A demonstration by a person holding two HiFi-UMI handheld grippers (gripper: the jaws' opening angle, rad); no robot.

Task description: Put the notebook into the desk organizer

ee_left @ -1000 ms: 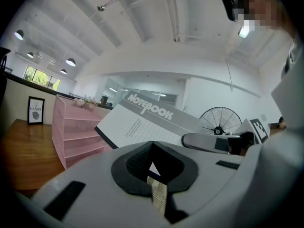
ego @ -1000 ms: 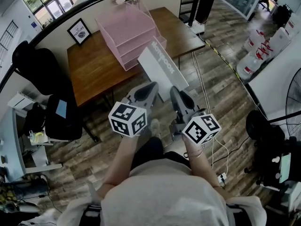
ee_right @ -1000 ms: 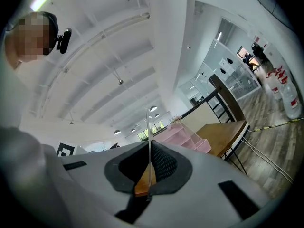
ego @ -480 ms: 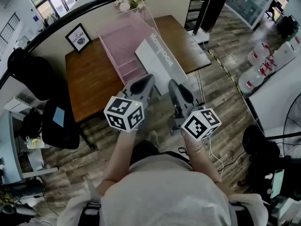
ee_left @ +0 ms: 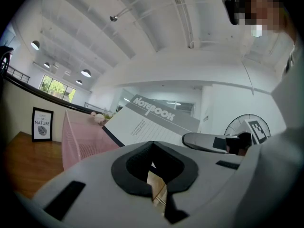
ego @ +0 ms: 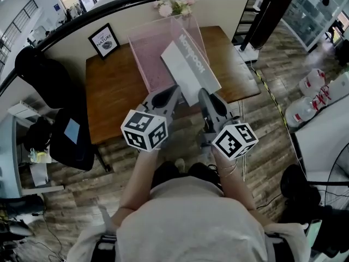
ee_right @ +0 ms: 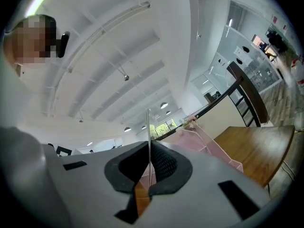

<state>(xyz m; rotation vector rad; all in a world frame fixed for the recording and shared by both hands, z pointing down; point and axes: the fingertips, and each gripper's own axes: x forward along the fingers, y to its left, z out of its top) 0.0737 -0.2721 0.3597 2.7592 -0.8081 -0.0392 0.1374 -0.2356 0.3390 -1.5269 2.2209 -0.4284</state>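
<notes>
A white and grey notebook (ego: 191, 64) stands tilted in the air, its lower corner pinched by my right gripper (ego: 203, 94), which is shut on it. In the right gripper view the notebook (ee_right: 148, 127) shows edge-on as a thin line between the pads of the right gripper (ee_right: 149, 167). The pink mesh desk organizer (ego: 155, 56) sits on the wooden desk (ego: 109, 97), right behind the notebook. My left gripper (ego: 173, 90) hovers beside the right one, shut and empty. From the left gripper (ee_left: 153, 170) view I see the notebook (ee_left: 147, 122) and the organizer (ee_left: 80, 139).
A framed print (ego: 104, 40) and a flower pot (ego: 177, 3) stand at the desk's back edge against a low wall. A black chair (ego: 38, 75) is to the left of the desk. Water jugs (ego: 311, 91) stand on the floor at the right.
Both grippers and the notebook have moved forward toward the desk; the notebook now overlaps the organizer's right front. The desk sits nearer and more centred in the head view.
</notes>
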